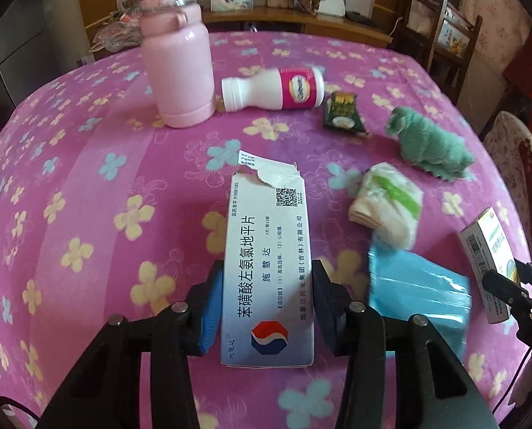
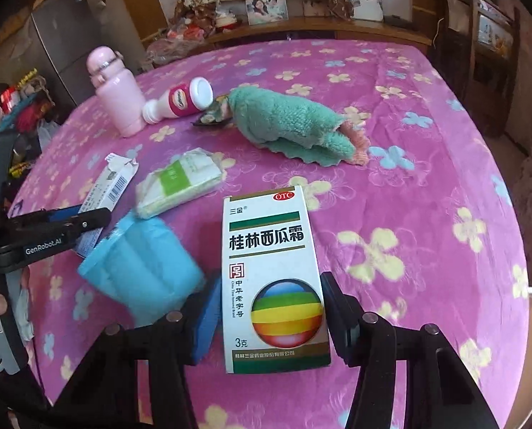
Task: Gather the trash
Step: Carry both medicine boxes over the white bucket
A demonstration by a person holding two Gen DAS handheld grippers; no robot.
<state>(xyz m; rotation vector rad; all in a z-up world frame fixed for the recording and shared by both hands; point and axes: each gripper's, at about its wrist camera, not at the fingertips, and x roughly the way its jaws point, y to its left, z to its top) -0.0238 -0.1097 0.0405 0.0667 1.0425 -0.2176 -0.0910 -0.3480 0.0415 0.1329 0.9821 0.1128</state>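
Observation:
My left gripper (image 1: 267, 307) is shut on a torn white-and-blue medicine box (image 1: 267, 264), held above the pink flowered table cover. My right gripper (image 2: 271, 318) is shut on a white and green OTC medicine box (image 2: 273, 279); that box also shows at the right edge of the left wrist view (image 1: 487, 264). A blue plastic bag roll (image 2: 140, 268) lies between the two grippers. A tissue pack (image 2: 180, 182), a fallen white bottle with a pink label (image 1: 273, 89), and a small green wrapper (image 1: 342, 112) lie on the table.
A pink flask (image 1: 176, 53) stands upright at the far left. A green towel (image 2: 294, 125) lies crumpled mid-table. A wooden shelf with photos runs behind the table (image 2: 408, 143). A chair (image 1: 441, 32) stands at the far right.

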